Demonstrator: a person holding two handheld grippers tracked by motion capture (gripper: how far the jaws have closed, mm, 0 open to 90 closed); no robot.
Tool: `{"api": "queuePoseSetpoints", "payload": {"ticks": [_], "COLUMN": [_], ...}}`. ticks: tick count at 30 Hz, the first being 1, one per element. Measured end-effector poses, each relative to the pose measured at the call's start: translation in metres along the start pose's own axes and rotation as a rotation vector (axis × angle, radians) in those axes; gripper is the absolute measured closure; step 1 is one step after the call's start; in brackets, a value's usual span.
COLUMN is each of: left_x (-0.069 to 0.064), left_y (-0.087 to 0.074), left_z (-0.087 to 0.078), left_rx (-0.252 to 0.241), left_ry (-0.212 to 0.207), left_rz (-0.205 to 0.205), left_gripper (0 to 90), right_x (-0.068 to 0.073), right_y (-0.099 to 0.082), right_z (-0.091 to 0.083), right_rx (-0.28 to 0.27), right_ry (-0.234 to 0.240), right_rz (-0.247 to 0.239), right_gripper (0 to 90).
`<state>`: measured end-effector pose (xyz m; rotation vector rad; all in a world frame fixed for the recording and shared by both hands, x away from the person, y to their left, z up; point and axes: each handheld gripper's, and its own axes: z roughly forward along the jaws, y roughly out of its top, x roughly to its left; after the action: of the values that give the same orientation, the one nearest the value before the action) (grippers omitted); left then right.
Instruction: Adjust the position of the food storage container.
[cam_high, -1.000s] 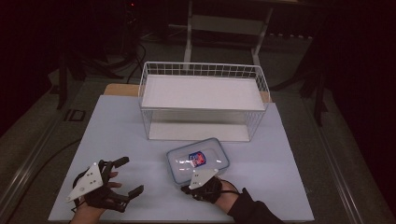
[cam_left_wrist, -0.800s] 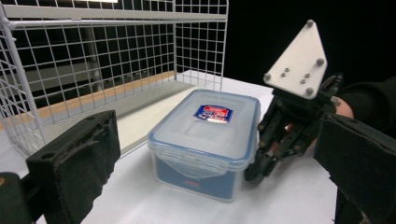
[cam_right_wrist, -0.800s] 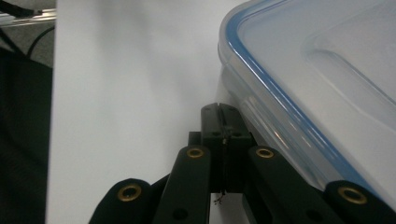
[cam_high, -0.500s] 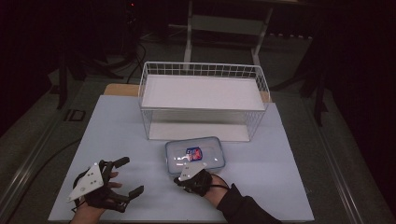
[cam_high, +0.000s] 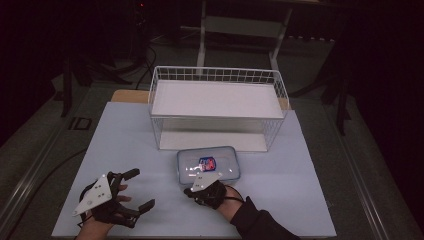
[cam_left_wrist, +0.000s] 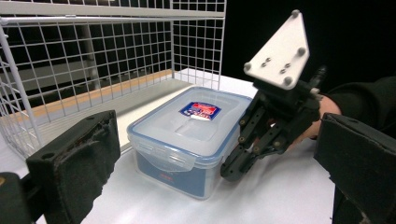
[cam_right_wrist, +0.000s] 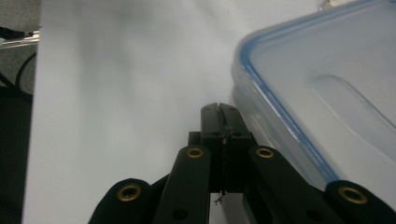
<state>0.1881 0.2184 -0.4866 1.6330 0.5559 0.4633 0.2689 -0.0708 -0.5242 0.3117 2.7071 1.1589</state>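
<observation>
Plastic box (cam_high: 208, 164) sat lidded on the table (cam_high: 310, 170), just before the wire basket (cam_high: 218, 105); nothing lay in the basket. Right gripper (cam_right_wrist: 223, 114) was closed on nothing, tips beside the box; left gripper (cam_high: 134, 189) gaped wide, empty; likely an early stage.

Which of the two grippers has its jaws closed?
The right gripper, beside the plastic box, has its jaws pressed together. The left gripper holds its jaws wide apart.

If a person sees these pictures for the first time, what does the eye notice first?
First, the white wire basket at the table's far middle. Just in front of it lies a clear lidded box with a blue rim and a red-blue label. The right hand-held gripper, jaws shut, sits at the box's near edge; the left hand-held gripper waits open.
</observation>
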Motion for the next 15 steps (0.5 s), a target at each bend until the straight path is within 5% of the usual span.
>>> {"api": "queuePoseSetpoints", "payload": {"ticks": [15], "left_x": [0.0], "left_y": [0.0], "left_z": [0.0], "left_rx": [0.003], "left_ry": [-0.003], "left_rz": [-0.009], "left_gripper": [0.6], "right_x": [-0.002], "right_y": [0.01], "right_z": [0.004], "right_rx": [-0.019], "right_ry": [0.004], "right_rz": [0.042], "right_gripper": [85.8]}}
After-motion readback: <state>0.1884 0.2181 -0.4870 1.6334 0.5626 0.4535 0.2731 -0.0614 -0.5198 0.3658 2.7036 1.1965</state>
